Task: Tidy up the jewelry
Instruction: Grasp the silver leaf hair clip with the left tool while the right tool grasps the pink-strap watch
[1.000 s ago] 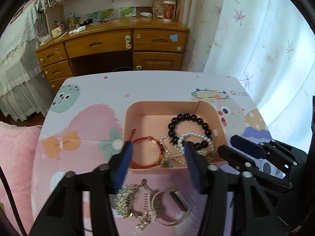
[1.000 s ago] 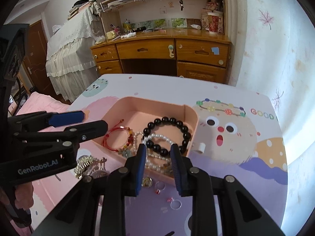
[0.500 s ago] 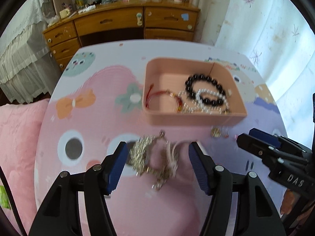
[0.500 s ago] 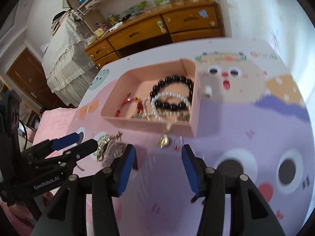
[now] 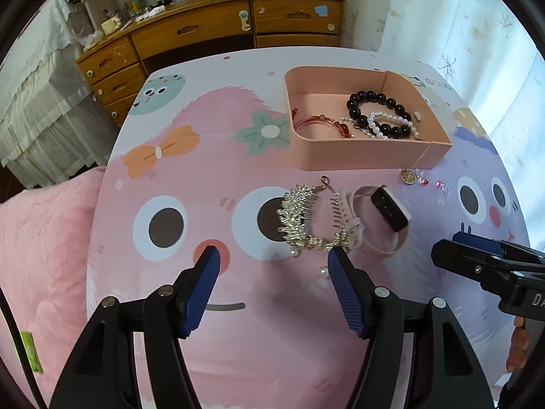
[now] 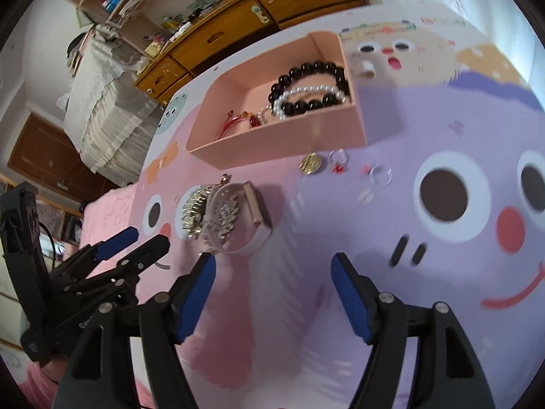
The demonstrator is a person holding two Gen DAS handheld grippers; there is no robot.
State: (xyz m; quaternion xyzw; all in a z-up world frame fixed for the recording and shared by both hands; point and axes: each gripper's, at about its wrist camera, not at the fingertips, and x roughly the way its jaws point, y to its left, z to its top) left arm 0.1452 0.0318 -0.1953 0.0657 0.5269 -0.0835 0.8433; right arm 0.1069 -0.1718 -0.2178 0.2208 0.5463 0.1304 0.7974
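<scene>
Motion blur smears rings [image 6: 379, 174] beside pink tray [image 6: 282, 143], details unreadable.

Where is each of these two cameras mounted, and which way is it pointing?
Left wrist view: sits on the left gripper, looking forward and down at the hair comb and watch; its jaws are open, and the right gripper pokes in.
Right wrist view: sits on the right gripper, tilted, looking over the table; its jaws are open, and the left gripper shows at the left.
Both views share the pink tray of bracelets.
</scene>
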